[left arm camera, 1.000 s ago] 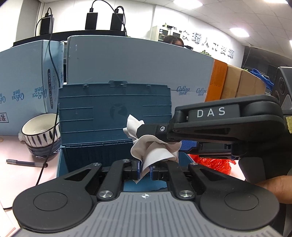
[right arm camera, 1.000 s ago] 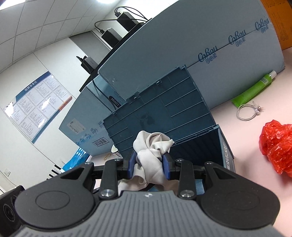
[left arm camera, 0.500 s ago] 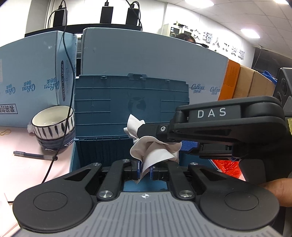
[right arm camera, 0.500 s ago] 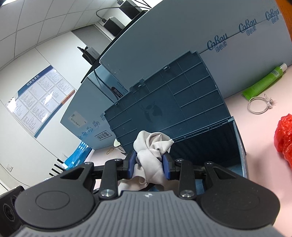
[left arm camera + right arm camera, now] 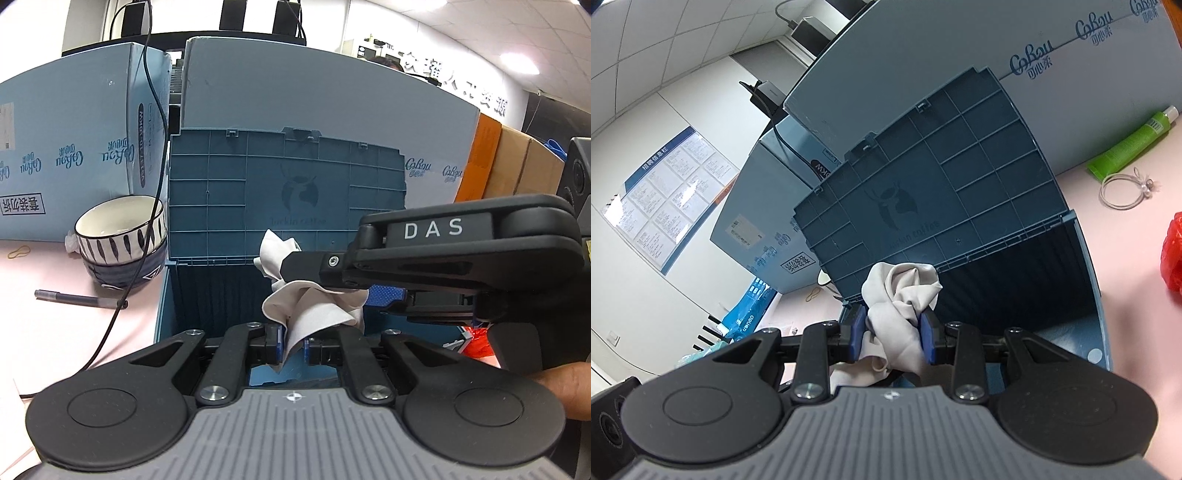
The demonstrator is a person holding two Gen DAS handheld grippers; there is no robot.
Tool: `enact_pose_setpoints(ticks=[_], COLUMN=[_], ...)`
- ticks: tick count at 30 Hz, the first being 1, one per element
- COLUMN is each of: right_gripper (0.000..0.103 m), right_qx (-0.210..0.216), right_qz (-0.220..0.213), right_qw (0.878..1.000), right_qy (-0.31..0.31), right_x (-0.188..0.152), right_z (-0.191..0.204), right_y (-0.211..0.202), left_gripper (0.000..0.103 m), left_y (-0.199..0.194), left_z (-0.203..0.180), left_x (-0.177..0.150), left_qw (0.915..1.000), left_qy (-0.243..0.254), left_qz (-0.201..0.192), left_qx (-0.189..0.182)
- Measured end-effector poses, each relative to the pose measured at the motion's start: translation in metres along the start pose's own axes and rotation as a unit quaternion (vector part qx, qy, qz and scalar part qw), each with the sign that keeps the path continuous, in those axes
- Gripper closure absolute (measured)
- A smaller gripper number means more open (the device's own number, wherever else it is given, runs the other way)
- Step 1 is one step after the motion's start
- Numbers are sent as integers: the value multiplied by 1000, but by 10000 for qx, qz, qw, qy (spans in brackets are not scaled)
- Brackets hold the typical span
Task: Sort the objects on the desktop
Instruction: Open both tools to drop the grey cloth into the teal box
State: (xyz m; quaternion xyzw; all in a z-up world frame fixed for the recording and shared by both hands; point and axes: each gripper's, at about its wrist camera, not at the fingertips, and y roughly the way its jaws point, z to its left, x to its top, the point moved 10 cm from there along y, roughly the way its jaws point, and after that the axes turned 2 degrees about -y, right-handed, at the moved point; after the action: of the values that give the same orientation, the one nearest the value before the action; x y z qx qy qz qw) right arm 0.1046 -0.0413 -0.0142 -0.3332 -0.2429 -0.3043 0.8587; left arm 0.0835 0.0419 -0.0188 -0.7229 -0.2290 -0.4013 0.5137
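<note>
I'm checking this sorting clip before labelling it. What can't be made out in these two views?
- Left wrist view: the floor of the blue box is hidden by both hand-held grippers and the white cloth.
- Right wrist view: the red bag is cut off by the right edge.
- Right wrist view: the poster text is too small.

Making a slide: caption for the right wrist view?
Right gripper clamps a crumpled beige cloth above the open blue crate.

Both views of the open blue box (image 5: 284, 192) shifted slightly rightward.
</note>
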Motion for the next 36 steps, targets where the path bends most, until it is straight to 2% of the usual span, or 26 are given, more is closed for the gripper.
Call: enact_pose_setpoints(ticks=[3, 8, 11, 16, 24, 25, 26, 28, 36], right_gripper=[67, 67, 59, 53, 45, 44, 41, 39, 30], right_qx=[-8, -36, -97, -195, -154, -144, -141, -116, -244], right_qz=[19, 109, 105, 73, 60, 58, 48, 29, -157], right_qw=[10000, 9999, 9999, 9997, 9999, 9999, 9999, 9999, 9994], right_qy=[34, 80, 94, 94, 2, 1, -2, 1, -207], right_x=[-1, -6, -7, -8, -8, -7, -7, -6, 0], right_z=[-2, -6, -9, -14, -10, -10, -9, -8, -3], right_y=[1, 3, 3, 1, 5, 5, 5, 6, 2], left_gripper=[96, 96, 96, 94, 73, 65, 49, 39, 37], left_y=[2, 9, 14, 14, 15, 14, 14, 12, 9], left_z=[1, 10, 17, 18, 11, 9, 9, 12, 12], left_x=[-1, -7, -12, -14, -15, -15, -14, -15, -13], left_qw=[10000, 9993, 9983, 9981, 9988, 9987, 9985, 9981, 9983], left_qy=[-11, -73, -163, -165, -9, 40, 78, 64, -20], left_qz=[37, 249, 396, 399, 373, 355, 336, 276, 182], left_qx=[2, 275, 405, 440, 332, 361, 431, 546, 553])
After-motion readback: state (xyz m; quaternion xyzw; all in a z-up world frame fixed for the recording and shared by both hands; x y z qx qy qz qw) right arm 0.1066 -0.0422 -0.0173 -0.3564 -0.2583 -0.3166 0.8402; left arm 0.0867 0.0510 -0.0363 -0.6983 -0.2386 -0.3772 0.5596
